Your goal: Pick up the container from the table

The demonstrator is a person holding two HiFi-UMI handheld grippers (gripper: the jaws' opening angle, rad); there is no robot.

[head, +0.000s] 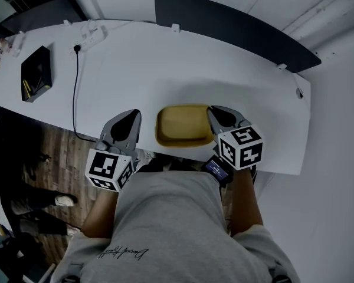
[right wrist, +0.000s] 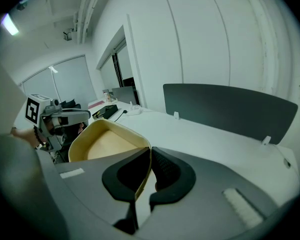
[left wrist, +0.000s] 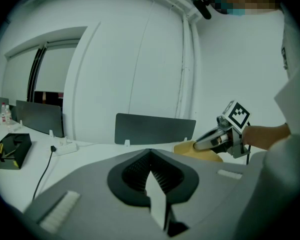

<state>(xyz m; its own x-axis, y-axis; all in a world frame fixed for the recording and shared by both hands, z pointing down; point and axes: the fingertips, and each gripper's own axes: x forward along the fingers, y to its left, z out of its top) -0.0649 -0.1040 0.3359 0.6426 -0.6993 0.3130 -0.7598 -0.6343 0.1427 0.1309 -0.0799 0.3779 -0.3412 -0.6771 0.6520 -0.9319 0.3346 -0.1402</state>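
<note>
Your right gripper is clenched on the container: in the right gripper view the thin right-hand wall runs straight between the two dark pads, pinched just below the rim. The container is a shallow, mustard-yellow tray, roughly rectangular with rounded corners. It has a smooth, plain inside and a slightly paler floor, and its walls flare outward to a thin lip. It holds nothing. In the head view the container sits over the near edge of the white worktop, directly in front of you, with your right gripper at its right side. I cannot tell whether its base rests on the worktop or is just clear of it. Your left gripper is beside the container's left end, near it but not touching. In the left gripper view, the left gripper has its pads brought together at the tips with nothing between them. That view also shows the container off to the right, with the right gripper on it. Well apart on the far left of the worktop lies a black box. Beside it, a dark cable runs from a white power strip down over the near edge. A dark divider panel stands along the worktop's far edge.
</note>
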